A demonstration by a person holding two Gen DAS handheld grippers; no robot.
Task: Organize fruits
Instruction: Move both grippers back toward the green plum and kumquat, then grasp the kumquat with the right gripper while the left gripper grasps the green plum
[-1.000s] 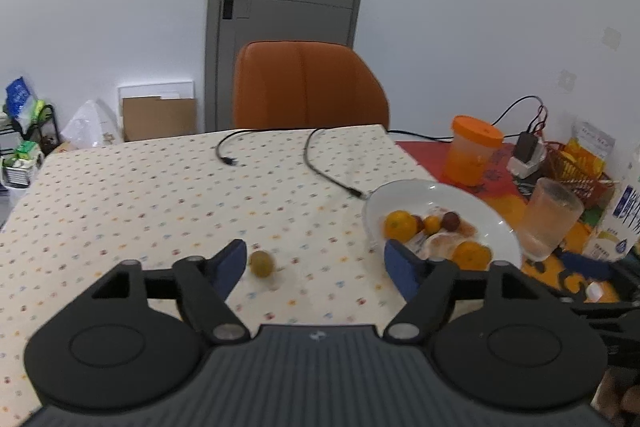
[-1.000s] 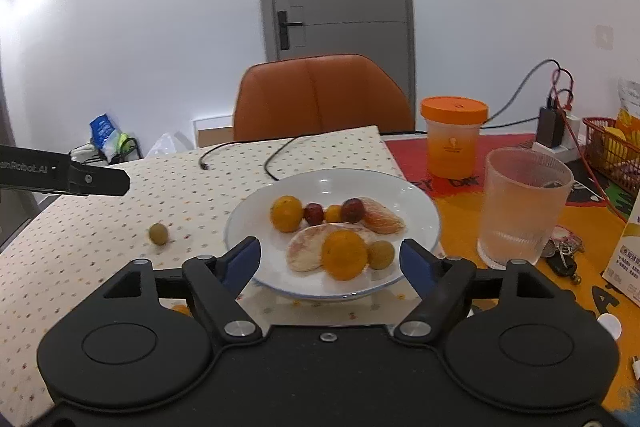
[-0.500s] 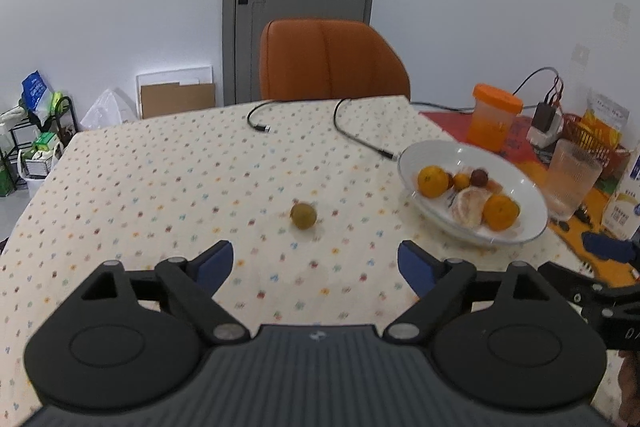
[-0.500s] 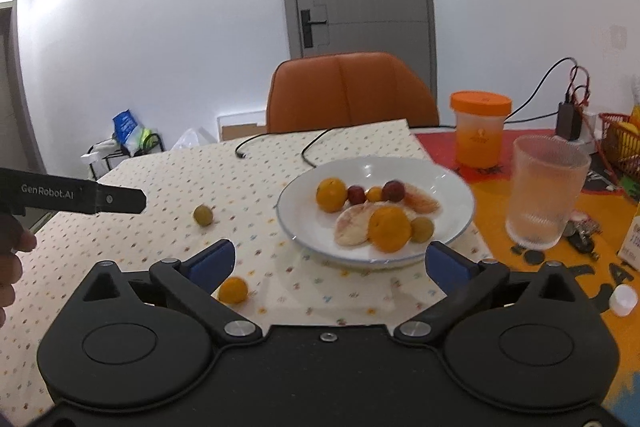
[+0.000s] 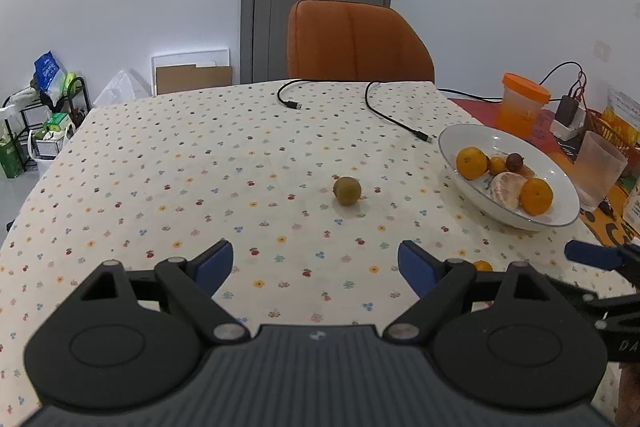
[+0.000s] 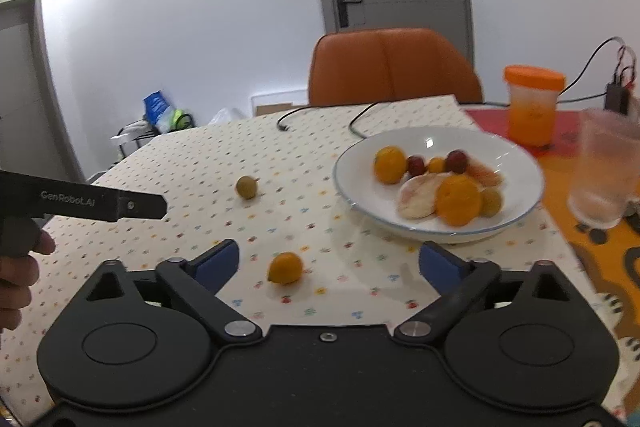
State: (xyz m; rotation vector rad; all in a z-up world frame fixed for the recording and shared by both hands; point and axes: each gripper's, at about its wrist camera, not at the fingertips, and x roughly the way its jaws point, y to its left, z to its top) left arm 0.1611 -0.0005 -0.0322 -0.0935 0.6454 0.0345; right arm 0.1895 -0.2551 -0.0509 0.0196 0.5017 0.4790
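Listing hazards, outward from the white plate [image 6: 516, 227]:
Right gripper [image 6: 328, 263]: jaws wide, just narrowing, empty.
Small orange fruit [image 6: 285, 267]: nearest, left of plate; may roll.
Left gripper [image 5: 314, 265]: agape, empty.
Green fruit [image 5: 347, 190]: farther left; may skid.

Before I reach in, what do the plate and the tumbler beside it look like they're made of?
Plate: probably glazed ceramic; white, glossy, with a light glint and a thin blue rim line. Tumbler: frosted and translucent, either plastic or glass; the look doesn't settle which.
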